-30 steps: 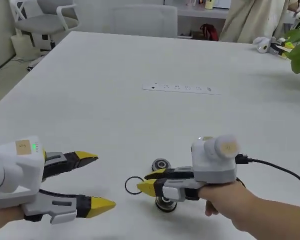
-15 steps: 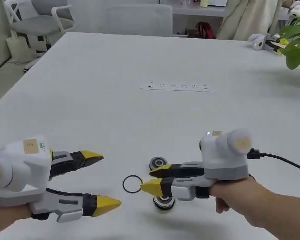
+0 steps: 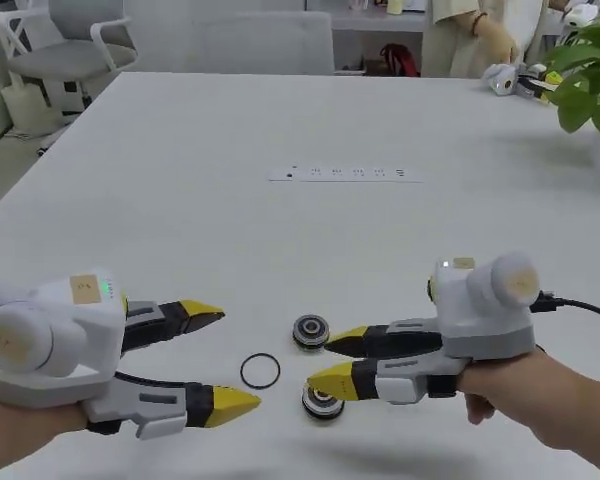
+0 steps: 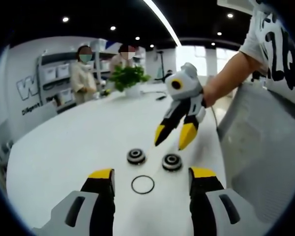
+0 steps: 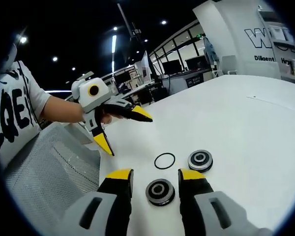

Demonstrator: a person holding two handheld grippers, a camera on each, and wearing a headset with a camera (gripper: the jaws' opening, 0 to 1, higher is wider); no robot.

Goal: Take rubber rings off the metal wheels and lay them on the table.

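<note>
Head view: at the left, the left gripper [image 3: 236,358] is hovering with its yellow-tipped jaws spread wide, gripping nothing and pointing right toward one thin black rubber ring [image 3: 260,355], which is lying flat and loose on the white table [image 3: 280,120]. Just right of the ring, two metal wheels are lying flat with hubs facing up, the far wheel [image 3: 311,332] and the near wheel [image 3: 323,402], neither touching the ring. At the right, the right gripper [image 3: 320,362] is pointing left with jaws apart, and the right gripper view is showing the near wheel [image 5: 160,191] between its jaw tips, gaps on both sides.
</note>
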